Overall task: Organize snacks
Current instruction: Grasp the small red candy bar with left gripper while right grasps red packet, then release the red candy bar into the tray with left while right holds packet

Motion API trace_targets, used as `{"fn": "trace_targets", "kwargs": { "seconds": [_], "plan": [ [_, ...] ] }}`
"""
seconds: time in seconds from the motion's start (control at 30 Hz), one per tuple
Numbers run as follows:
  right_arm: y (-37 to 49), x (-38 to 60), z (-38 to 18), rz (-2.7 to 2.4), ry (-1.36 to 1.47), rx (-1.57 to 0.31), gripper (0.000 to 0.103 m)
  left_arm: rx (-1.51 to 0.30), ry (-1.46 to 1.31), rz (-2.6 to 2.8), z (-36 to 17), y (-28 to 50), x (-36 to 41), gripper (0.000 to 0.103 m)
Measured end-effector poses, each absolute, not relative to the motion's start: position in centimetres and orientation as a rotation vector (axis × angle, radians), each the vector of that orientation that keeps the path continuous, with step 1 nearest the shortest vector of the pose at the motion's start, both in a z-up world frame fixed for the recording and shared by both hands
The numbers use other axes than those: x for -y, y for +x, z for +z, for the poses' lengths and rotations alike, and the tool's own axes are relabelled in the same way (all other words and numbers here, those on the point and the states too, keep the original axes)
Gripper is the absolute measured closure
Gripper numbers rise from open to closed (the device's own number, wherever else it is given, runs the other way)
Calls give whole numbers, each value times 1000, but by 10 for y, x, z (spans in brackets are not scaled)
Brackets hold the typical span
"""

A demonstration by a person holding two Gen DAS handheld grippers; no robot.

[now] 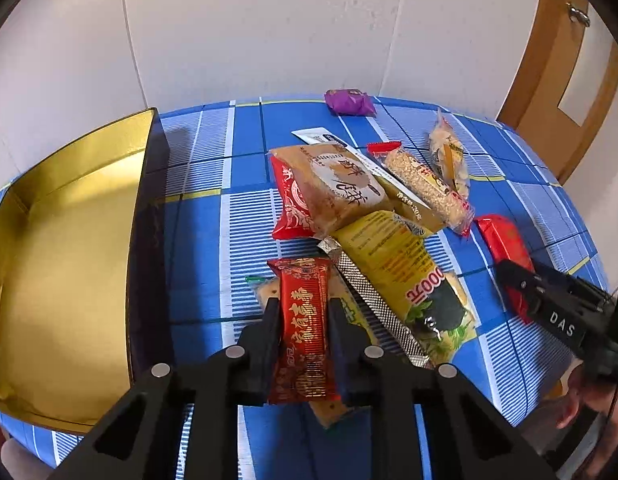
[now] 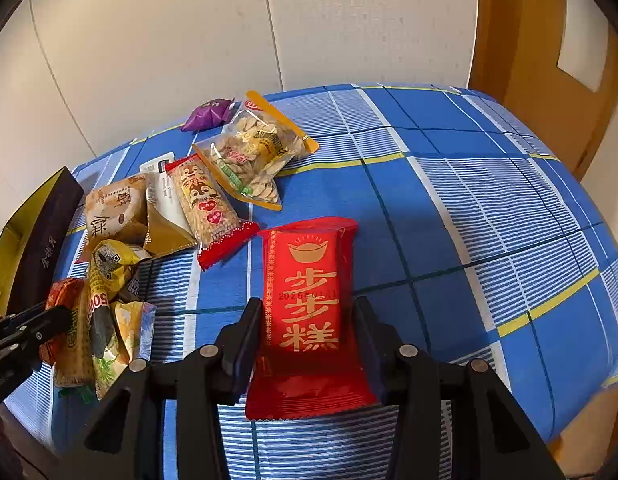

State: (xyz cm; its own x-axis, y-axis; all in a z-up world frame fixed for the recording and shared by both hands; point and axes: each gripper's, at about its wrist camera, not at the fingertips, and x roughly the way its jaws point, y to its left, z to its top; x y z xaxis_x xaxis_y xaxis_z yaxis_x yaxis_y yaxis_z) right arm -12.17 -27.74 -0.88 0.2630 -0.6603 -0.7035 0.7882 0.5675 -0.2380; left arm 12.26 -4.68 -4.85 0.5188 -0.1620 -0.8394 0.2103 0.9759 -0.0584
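The left gripper [image 1: 303, 312] pinches a dark red snack packet with gold writing [image 1: 303, 328] at the near end of the snack pile. The open gold-lined box [image 1: 61, 240] sits to its left on the blue checked tablecloth [image 1: 205, 216]. The right gripper [image 2: 307, 312] squeezes a bright red cake packet with gold letters [image 2: 309, 292], right of the pile.
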Motion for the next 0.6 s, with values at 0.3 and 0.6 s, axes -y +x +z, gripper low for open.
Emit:
{"fn": "trace_targets", "kwargs": {
  "seconds": [0.3, 0.6],
  "plan": [
    [-122, 277, -9, -989, 166, -853, 56, -939, 3, -250, -43, 103, 26, 81],
    [-121, 277, -10, -995, 163, -848, 57, -838, -56, -271, -13, 83, -7, 81]
  ]
}}
